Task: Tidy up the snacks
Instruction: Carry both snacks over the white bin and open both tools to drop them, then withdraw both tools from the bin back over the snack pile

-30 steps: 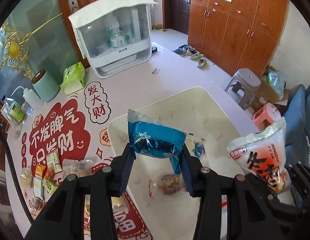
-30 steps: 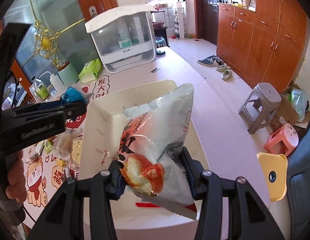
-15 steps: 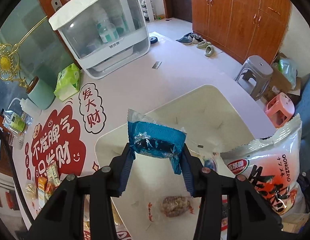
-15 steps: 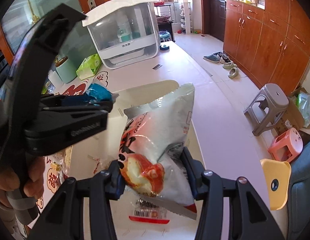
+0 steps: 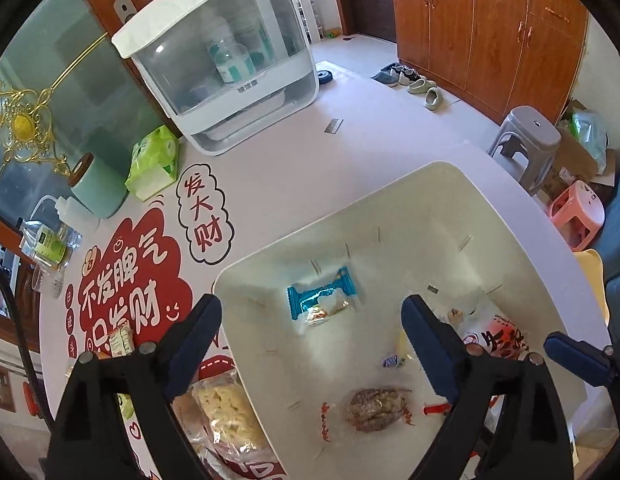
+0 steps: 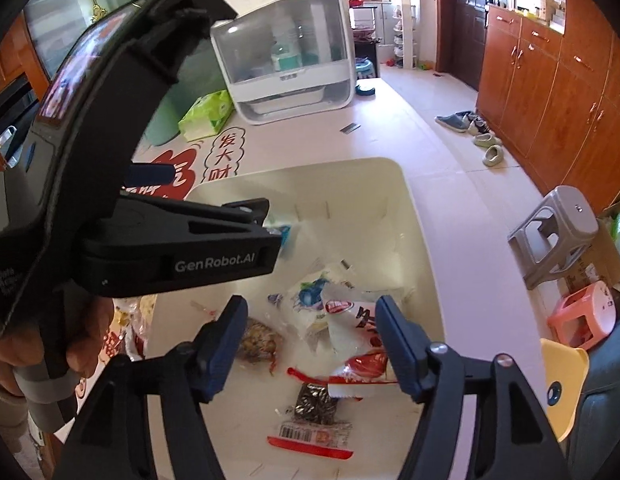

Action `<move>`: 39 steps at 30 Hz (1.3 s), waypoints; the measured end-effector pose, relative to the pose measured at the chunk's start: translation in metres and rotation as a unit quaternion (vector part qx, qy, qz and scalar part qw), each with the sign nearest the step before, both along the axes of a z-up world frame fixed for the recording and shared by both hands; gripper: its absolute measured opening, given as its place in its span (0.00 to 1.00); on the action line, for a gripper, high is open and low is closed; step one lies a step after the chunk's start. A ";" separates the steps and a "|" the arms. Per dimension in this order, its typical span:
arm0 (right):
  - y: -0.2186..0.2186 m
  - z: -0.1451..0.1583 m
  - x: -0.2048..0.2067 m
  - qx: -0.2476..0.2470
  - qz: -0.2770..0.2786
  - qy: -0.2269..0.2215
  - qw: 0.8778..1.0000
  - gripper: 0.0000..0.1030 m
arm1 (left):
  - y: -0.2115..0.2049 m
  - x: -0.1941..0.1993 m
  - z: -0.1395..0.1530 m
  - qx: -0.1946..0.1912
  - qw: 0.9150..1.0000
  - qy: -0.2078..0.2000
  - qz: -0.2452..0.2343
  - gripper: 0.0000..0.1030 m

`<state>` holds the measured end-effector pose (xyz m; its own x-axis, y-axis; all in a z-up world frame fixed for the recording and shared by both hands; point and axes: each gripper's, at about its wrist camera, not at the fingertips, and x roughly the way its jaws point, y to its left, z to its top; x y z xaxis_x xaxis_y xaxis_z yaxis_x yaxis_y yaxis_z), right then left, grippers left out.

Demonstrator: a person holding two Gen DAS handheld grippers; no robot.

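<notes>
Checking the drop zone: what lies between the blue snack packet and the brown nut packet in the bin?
In the left wrist view, only bare bin floor separates the blue snack packet from the brown nut packet.

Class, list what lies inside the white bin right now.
Inside the white bin: a blue packet, a brown nut snack, a red-and-white bag and a dark seed packet. Anything beneath the bag is covered.

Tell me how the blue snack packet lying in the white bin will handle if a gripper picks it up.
The blue snack packet is small and flat, so probably light. Its glossy film wrapper looks thin and crinkled, likely floppy and somewhat slippery between fingers. It lies flat on the white bin floor, so rolling seems unlikely.
</notes>
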<state>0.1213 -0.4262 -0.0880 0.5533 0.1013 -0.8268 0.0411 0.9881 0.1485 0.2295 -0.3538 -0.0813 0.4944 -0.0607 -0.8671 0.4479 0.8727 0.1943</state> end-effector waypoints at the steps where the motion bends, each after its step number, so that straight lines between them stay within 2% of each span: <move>1: 0.000 -0.001 0.000 0.004 0.002 0.002 1.000 0.65 | 0.001 -0.002 0.001 -0.001 1.000 0.000 0.001 0.88; 11: 0.005 -0.004 -0.011 0.011 0.009 0.008 1.000 0.65 | 0.024 -0.028 0.016 -0.025 1.000 -0.002 0.019 0.88; 24: 0.011 0.004 -0.041 0.012 0.006 0.008 1.000 0.65 | 0.070 -0.089 0.040 -0.058 0.997 -0.006 0.044 0.88; 31: 0.026 0.010 -0.058 0.002 0.020 0.007 1.000 0.65 | 0.108 -0.121 0.051 -0.070 0.995 -0.015 0.067 0.88; 39: 0.059 0.022 -0.065 -0.004 0.044 -0.001 0.999 0.65 | 0.179 -0.145 0.062 -0.080 0.989 -0.029 0.121 0.88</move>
<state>0.0562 -0.3671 -0.0661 0.5448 0.1432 -0.8263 -0.0462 0.9889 0.1409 0.0844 -0.1750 -0.0192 0.5603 -0.0686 -0.8254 0.2140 0.9747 0.0643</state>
